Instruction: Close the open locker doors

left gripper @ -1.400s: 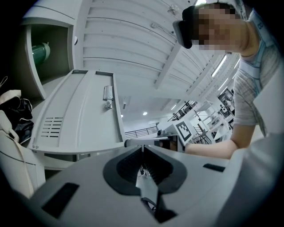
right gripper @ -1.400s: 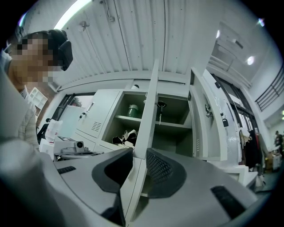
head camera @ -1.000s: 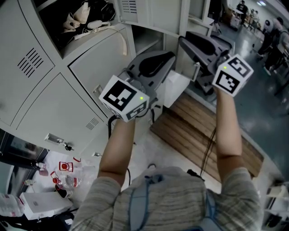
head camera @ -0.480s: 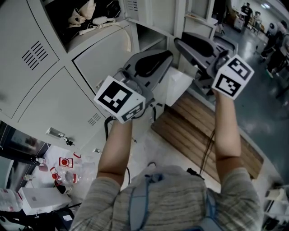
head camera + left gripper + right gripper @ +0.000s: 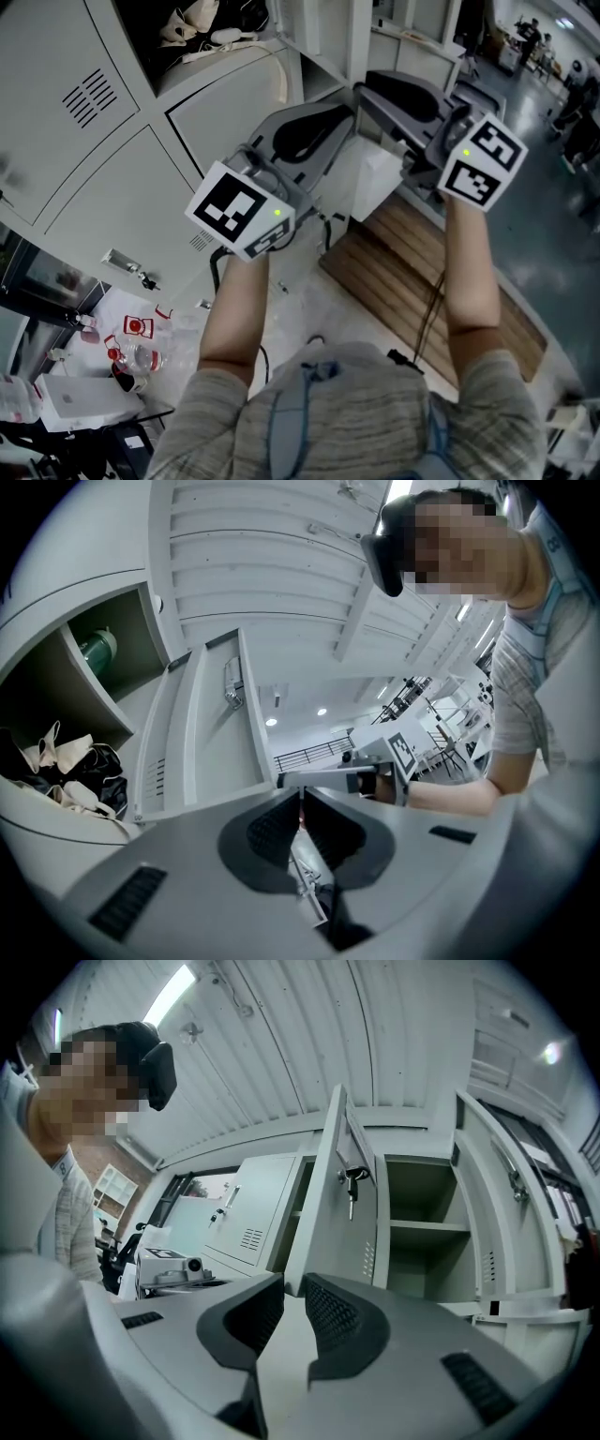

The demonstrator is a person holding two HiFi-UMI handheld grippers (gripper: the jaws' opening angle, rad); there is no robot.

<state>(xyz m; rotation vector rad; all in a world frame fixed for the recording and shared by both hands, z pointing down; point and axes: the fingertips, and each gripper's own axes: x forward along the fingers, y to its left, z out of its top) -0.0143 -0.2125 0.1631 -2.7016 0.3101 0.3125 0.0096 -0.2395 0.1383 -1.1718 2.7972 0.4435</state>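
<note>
The site is a bank of grey metal lockers (image 5: pixel 103 178) over a wet-looking floor with a wooden duckboard (image 5: pixel 422 281). My own torso and forearms cover the lower middle of the head view.

The open locker door (image 5: pixel 328 1204), the nearest one not yet closed, stands edge-on straight ahead of the right gripper (image 5: pixel 293 1283), with keys (image 5: pixel 349 1185) hanging from its lock. A second open door (image 5: pixel 511 1194) stands to its right, cut off by the lens edge.

The right gripper's jaws have just been closing and stand a narrow gap apart. The door's lower edge lines up with that gap; I cannot tell whether it has entered, and the pads press on nothing.

The left gripper (image 5: pixel 300 799) has its jaws drawn together on nothing, pointing past another open door (image 5: pixel 220 714).

The open compartment holds crumpled bags (image 5: pixel 66 771); above it a green bottle (image 5: pixel 97 652) is half hidden by the shelf.

Floor clutter (image 5: pixel 131 356) at lower left carries red labels too small to read. The marker cubes (image 5: pixel 239 206) show only black-and-white patterns.
</note>
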